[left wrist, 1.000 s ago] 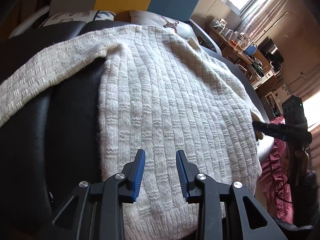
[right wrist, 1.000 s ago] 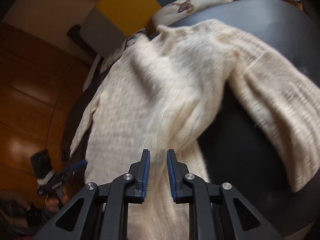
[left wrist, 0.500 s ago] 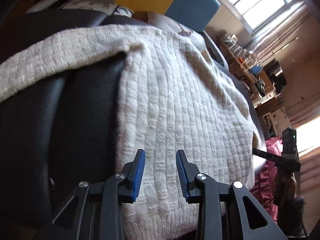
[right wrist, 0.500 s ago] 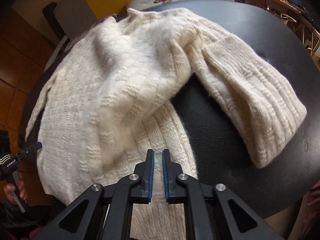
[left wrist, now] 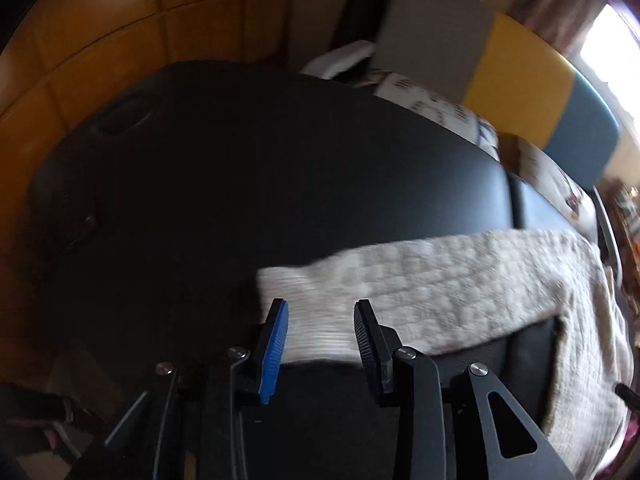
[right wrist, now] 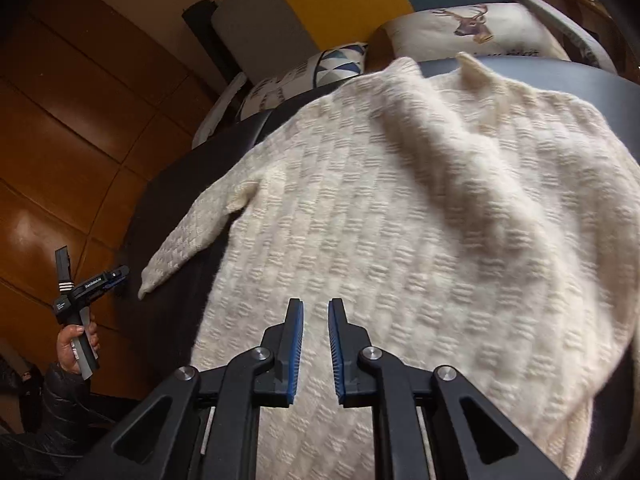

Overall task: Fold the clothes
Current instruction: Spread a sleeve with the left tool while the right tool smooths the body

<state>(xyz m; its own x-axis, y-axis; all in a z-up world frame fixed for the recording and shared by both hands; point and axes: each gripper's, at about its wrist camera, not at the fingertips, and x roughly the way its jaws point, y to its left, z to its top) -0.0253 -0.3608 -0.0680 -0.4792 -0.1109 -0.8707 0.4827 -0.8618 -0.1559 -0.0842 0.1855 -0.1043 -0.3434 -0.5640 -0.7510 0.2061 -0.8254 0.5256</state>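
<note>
Left tongs now over sweater cuff, opening, empty

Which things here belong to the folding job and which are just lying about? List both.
Job: cream knitted sweater; its outstretched sleeve; left gripper, jaws apart at the cuff; right gripper, jaws slightly apart, over the body; black padded table.

Lying about: deer cushion; triangle-pattern cushion; colour-block headboard.
</note>
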